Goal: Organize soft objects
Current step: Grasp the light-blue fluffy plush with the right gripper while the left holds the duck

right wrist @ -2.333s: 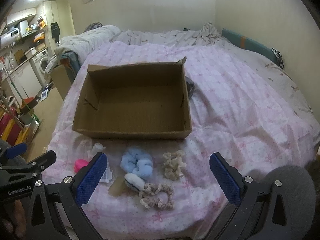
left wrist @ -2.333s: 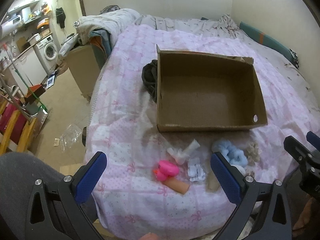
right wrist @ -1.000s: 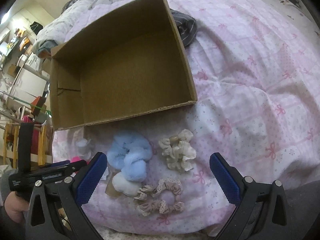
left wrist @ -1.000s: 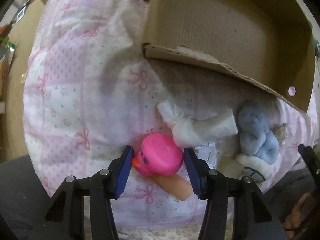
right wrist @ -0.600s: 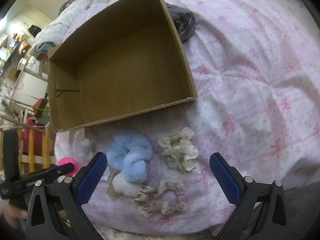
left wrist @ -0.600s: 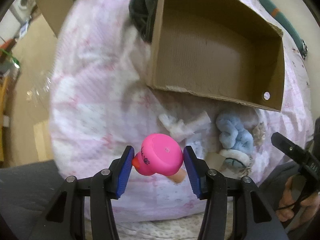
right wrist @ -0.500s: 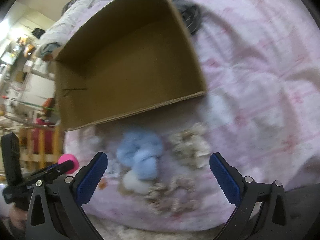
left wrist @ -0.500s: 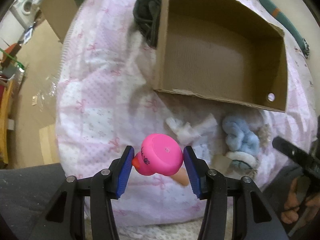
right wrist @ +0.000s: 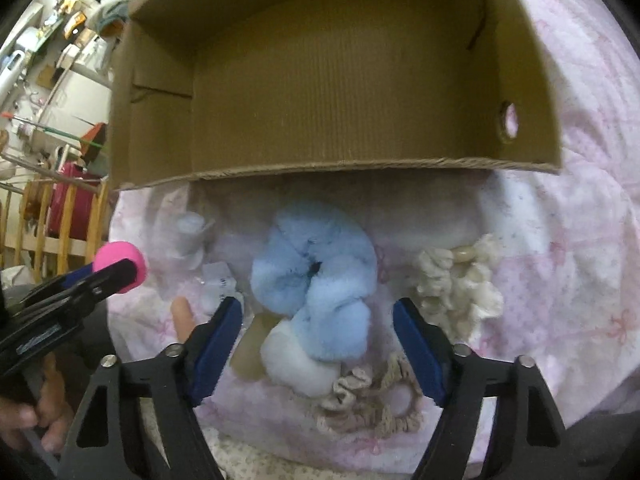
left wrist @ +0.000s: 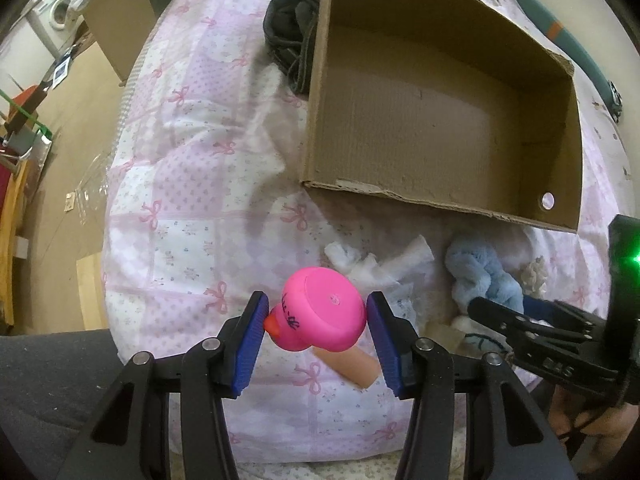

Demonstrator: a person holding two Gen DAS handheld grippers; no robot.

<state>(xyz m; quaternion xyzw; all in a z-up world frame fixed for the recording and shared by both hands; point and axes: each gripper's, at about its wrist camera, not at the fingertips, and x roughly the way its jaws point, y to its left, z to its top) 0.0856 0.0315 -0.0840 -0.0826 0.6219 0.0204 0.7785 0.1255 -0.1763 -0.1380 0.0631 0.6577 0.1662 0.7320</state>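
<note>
Pinching the pink duck (left wrist: 322,314) at lower centre between closed-in pads, the left gripper (left wrist: 316,330) risks squeezing it out short of the box (left wrist: 440,208), while the right gripper (right wrist: 318,332), half open and empty, straddles the blue scrunchie (right wrist: 316,276), which could snag.

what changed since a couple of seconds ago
The left gripper closed on the pink duck and lifted it off the bedspread. The right gripper came down, open, around the blue scrunchie. The cardboard box, still empty, and the other scrunchies stayed put.
</note>
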